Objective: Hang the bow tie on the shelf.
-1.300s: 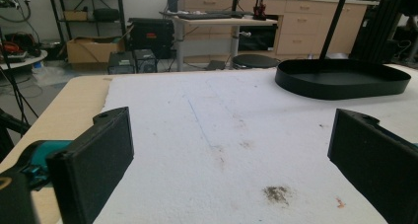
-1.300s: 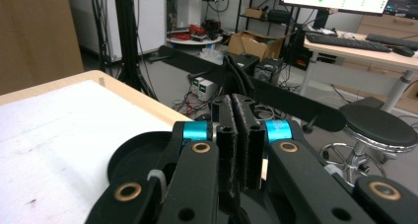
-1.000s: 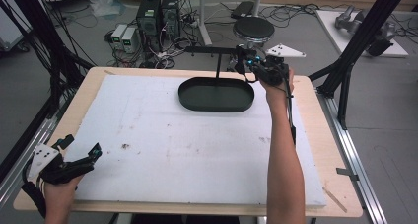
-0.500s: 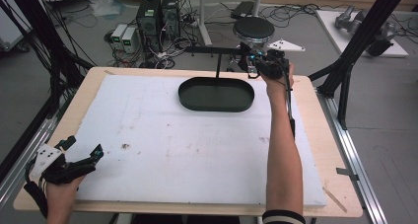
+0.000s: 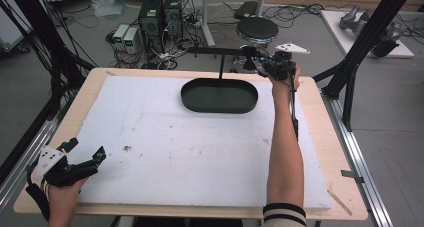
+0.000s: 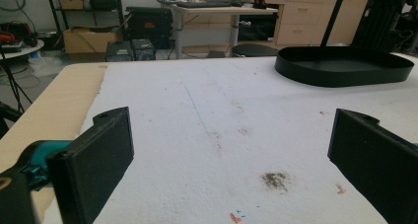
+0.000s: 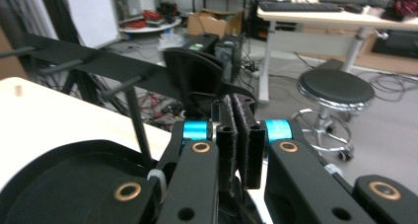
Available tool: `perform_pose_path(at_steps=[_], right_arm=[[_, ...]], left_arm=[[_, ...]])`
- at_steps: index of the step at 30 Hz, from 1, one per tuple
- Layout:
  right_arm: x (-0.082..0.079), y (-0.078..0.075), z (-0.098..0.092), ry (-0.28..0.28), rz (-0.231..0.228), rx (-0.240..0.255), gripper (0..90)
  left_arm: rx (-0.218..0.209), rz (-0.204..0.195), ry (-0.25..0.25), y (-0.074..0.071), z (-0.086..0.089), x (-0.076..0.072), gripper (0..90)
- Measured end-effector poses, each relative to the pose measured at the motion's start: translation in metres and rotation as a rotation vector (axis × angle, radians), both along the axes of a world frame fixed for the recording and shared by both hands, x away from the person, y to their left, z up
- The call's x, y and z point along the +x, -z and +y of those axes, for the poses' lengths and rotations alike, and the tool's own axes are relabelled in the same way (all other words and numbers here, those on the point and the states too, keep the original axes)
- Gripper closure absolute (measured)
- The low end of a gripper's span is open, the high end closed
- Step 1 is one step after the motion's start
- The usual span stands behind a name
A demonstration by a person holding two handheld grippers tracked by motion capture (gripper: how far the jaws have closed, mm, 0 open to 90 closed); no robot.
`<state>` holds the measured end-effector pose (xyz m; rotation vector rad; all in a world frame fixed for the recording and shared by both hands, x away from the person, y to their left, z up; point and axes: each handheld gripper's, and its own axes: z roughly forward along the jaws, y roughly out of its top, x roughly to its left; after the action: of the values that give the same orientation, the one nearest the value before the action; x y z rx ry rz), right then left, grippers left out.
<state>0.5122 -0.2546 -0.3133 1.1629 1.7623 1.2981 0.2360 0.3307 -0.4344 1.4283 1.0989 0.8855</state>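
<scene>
Right gripper [image 5: 280, 67], high view: raised past the far right end of the black oval tray [image 5: 220, 106] on the white foam board [image 5: 200, 152]. Left gripper [image 5: 82, 159] rests at the near left corner.

Left gripper view: jaws wide, empty; the tray sits far right.

Right gripper view: jaws pressed together, apparently on nothing. The tray looks rigid and light; grasp its rim.

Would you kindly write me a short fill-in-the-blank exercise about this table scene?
1. The jaws of the left hand-held gripper are ____.
2. The jaws of the right hand-held gripper are ____.
3. The black oval tray lies on the ____ foam sheet.

Missing words: open; shut; white
</scene>
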Motion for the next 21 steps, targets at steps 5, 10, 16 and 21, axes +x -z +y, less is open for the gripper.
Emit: perform_pose_path(at_steps=[5,10,16,21], right_arm=[[0.004,0.006,0.0,0.049,0.019,0.003,71.7],[-0.003,0.004,-0.003,0.078,0.016,0.048,38.2],[-0.019,-0.01,-0.011,0.028,0.019,0.097,17.2],[-0.044,-0.032,-0.017,-0.032,-0.018,0.146,11.9]], left_arm=[[-0.002,-0.001,-0.003,0.0,0.001,0.0,3.9],[-0.001,-0.002,0.001,0.0,0.0,0.0,3.9],[-0.009,-0.01,0.008,-0.002,-0.001,-0.001,3.9],[-0.012,-0.02,0.017,-0.005,-0.004,-0.003,4.0]])
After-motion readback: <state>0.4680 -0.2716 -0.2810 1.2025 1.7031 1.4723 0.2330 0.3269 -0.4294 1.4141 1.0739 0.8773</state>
